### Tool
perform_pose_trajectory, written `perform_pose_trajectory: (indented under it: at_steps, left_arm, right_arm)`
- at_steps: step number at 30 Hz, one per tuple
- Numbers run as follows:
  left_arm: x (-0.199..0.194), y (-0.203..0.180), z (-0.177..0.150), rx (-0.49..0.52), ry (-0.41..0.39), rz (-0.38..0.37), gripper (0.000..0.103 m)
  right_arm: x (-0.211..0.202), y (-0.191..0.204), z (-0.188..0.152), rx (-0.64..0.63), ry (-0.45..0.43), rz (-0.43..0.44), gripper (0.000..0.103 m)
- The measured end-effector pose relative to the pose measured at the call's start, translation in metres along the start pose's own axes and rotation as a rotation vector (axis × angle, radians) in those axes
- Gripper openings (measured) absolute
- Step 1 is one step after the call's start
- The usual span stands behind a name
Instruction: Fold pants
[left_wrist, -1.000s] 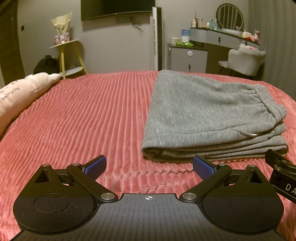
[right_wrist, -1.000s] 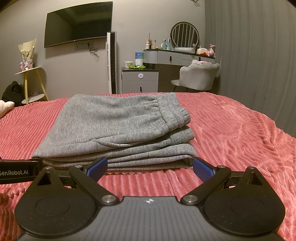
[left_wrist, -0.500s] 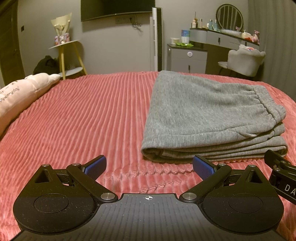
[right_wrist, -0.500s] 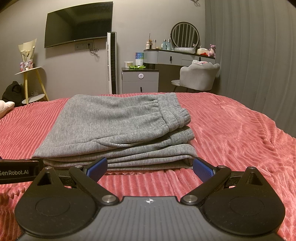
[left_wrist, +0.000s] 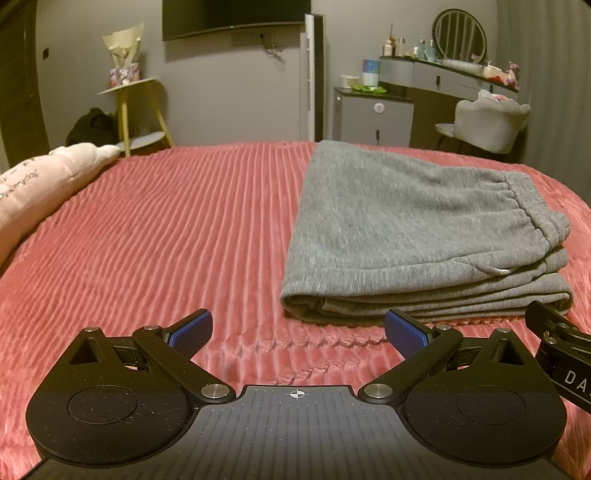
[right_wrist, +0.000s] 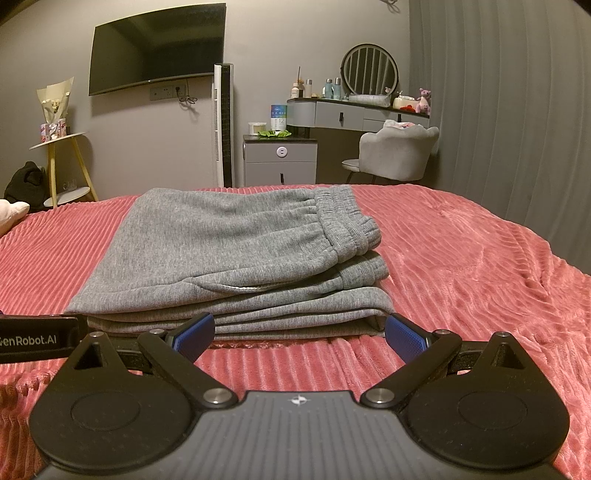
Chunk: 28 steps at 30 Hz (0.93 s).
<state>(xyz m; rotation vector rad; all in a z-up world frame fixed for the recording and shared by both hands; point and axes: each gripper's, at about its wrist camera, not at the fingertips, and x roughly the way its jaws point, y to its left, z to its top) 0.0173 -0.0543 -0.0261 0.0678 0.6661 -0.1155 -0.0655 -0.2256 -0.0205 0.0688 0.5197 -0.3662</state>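
Note:
Grey sweatpants (left_wrist: 413, 229) lie folded in a flat stack on the red ribbed bedspread (left_wrist: 177, 236), waistband to the right. They also show in the right wrist view (right_wrist: 236, 254), straight ahead. My left gripper (left_wrist: 297, 330) is open and empty, low over the bedspread just in front of and left of the stack. My right gripper (right_wrist: 299, 330) is open and empty, its blue pads (right_wrist: 404, 338) close to the stack's near edge. The right gripper's body shows at the right edge of the left wrist view (left_wrist: 561, 354).
A pink pillow (left_wrist: 40, 188) lies at the bed's left edge. Beyond the bed stand a yellow-legged side table (left_wrist: 129, 110), a grey cabinet (right_wrist: 280, 158), a vanity desk with a chair (right_wrist: 395, 155) and a wall TV (right_wrist: 155, 48).
The left wrist view has shifted very slightly, the stack sitting a touch lower. Both grippers stay open; the pants have not moved.

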Motion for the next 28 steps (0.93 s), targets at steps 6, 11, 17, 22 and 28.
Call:
perform_pose_trajectory:
  at_steps: [6, 11, 17, 22, 28]
  left_arm:
    - [0.0005, 0.0007, 0.0004, -0.002, -0.001, 0.0, 0.103]
    - [0.0005, 0.0011, 0.0003, 0.003, -0.007, 0.0, 0.103]
    - [0.0013, 0.0002, 0.0002, 0.016, -0.002, -0.002, 0.103]
    - [-0.0021, -0.0034, -0.0019, 0.057, -0.041, -0.011, 0.103]
    - [-0.0017, -0.0057, -0.002, 0.081, -0.045, -0.021, 0.103]
  right_arm:
    - [0.0001, 0.0002, -0.0001, 0.0, 0.0, 0.0, 0.099]
    - [0.0002, 0.0006, 0.0001, -0.001, 0.002, -0.001, 0.099]
    - [-0.0002, 0.0011, 0.0011, -0.004, 0.003, -0.002, 0.099]
    - [0.0011, 0.0, 0.0002, -0.003, 0.006, -0.004, 0.099]
    - [0.0035, -0.0001, 0.0003, -0.002, 0.012, -0.006, 0.099]
